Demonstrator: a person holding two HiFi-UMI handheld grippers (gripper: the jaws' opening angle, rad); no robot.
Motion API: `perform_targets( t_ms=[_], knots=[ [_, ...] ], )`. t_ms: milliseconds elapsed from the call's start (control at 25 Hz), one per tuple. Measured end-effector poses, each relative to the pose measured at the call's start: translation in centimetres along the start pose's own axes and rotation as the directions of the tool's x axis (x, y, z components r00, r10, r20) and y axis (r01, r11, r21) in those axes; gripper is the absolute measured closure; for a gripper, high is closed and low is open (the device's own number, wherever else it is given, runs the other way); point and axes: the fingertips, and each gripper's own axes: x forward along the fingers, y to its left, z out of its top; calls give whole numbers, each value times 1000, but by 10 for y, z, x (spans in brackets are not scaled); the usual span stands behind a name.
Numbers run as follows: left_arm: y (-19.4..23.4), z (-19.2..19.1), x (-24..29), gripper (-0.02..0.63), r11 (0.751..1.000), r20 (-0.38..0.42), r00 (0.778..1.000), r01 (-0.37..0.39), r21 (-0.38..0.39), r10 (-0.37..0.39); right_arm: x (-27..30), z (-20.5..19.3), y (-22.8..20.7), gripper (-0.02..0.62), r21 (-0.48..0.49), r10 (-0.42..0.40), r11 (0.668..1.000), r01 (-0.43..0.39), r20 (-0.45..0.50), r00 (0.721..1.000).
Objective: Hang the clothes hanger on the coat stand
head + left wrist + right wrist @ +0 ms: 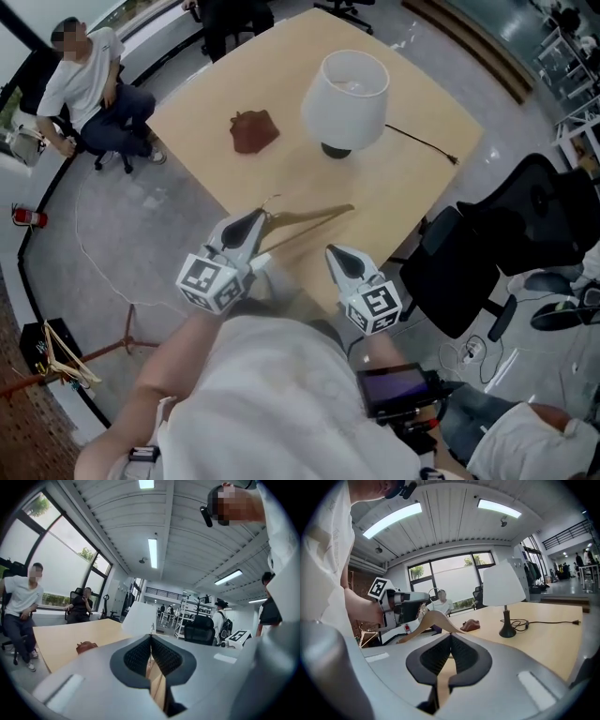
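Observation:
A wooden clothes hanger (314, 218) with a thin metal hook hangs over the table's near edge, and my left gripper (258, 217) is shut on it near the hook end. The left gripper view shows wood (157, 681) between the closed pads and the hook (152, 628) just past the tips. In the right gripper view the hanger (436, 619) hangs from the left gripper (419, 611). My right gripper (333, 251) is beside it, shut, with nothing in it. On the floor at lower left is a red-legged stand (112, 347) carrying another wooden hanger (61, 354).
On the light wooden table (412, 112) are a white-shaded lamp (345, 101) with its cable and a brown object (254, 131). A black office chair (487, 253) is close on the right. One person sits on a chair (89, 94) at the far left.

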Motion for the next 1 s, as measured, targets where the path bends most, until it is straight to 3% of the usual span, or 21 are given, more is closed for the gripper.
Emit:
perform_targets(
  t_ms=[560, 880, 1000],
  knots=[
    [55, 24, -99, 598, 983, 76, 980, -184, 6, 183, 53, 25, 61, 581, -77, 146, 986, -146, -5, 989],
    [93, 24, -195, 598, 958, 116, 951, -285, -24, 286, 79, 36, 144, 581, -111, 214, 970, -215, -24, 977],
    [111, 21, -249, 598, 933, 124, 925, -356, -45, 359, 98, 31, 193, 581, -129, 277, 951, -282, -55, 959]
  ],
)
